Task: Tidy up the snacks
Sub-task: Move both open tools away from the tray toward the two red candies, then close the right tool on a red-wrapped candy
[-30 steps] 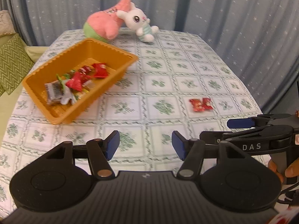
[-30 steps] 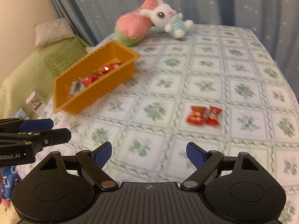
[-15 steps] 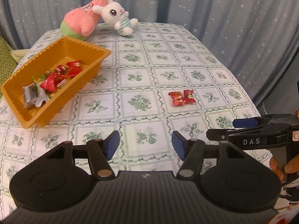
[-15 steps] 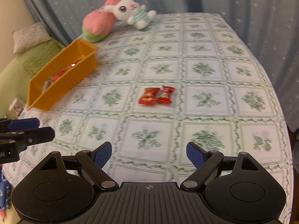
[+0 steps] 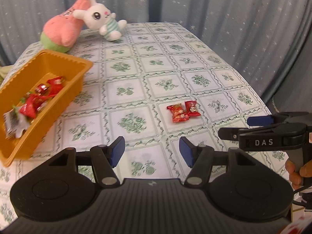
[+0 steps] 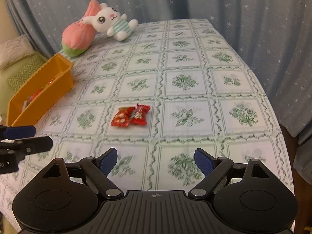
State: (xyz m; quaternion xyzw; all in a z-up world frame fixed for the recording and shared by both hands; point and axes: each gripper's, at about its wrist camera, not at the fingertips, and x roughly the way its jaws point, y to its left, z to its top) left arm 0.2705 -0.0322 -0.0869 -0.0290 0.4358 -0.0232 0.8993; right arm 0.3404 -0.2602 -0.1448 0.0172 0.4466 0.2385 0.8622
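Two red snack packets (image 6: 131,117) lie touching side by side on the floral tablecloth (image 6: 195,62), well right of the orange tray (image 5: 58,66). Each packet's long axis runs roughly away from the cameras, and the pair forms a row across the table. The tray, angled with its long axis toward the plush toys (image 5: 78,23) at the far edge, holds more wrappers. Both tongs are spread and pinch nothing: the left gripper (image 5: 152,153) and right gripper (image 6: 156,159) hover above the near cloth. Compared with a second ago, both have come closer to the packets, which now sit larger in view. Bare cloth surrounds the packets on every side; the table's right edge drops away toward the starred curtain (image 6: 253,9).
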